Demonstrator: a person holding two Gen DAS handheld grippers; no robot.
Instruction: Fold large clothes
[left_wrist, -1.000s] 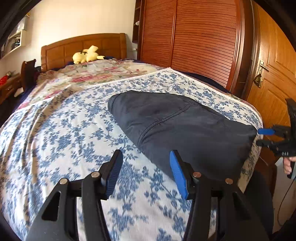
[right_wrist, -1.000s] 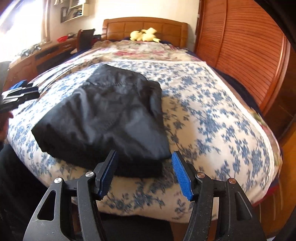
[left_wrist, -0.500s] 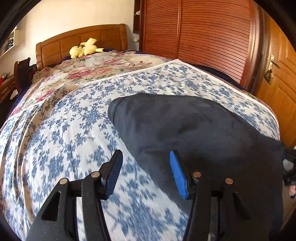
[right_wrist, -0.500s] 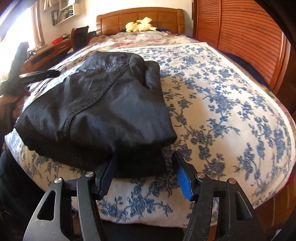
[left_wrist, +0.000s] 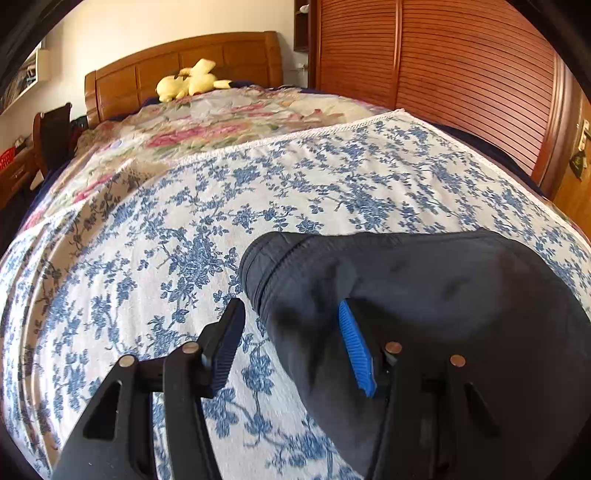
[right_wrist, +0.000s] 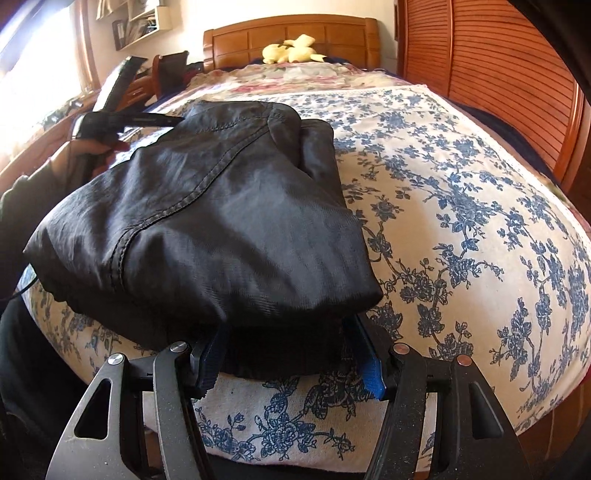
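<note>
A dark, folded garment (left_wrist: 443, 295) lies on the blue-flowered bedspread (left_wrist: 147, 258) near the foot of the bed. My left gripper (left_wrist: 291, 332) is open and straddles the garment's far left corner: one finger is over the bedspread, the other over the cloth. In the right wrist view the same garment (right_wrist: 207, 206) fills the middle. My right gripper (right_wrist: 290, 350) is open at its near edge. The thick lower layer sits between the fingers, and the top fold hides the tips. The left gripper (right_wrist: 162, 119), held by a hand (right_wrist: 88, 147), shows at the garment's far left.
A yellow plush toy (left_wrist: 188, 79) lies by the wooden headboard (left_wrist: 207, 55). A slatted wooden wardrobe (left_wrist: 461, 66) runs along the bed's right side. A chair and desk (right_wrist: 162, 70) stand at the left. A pink-flowered cover (left_wrist: 221, 122) covers the far half of the bed.
The left gripper has swept in over the bed to the garment's far corner, which now lies between its jaws. The right gripper has sunk to the near edge. Both openings look unchanged.
</note>
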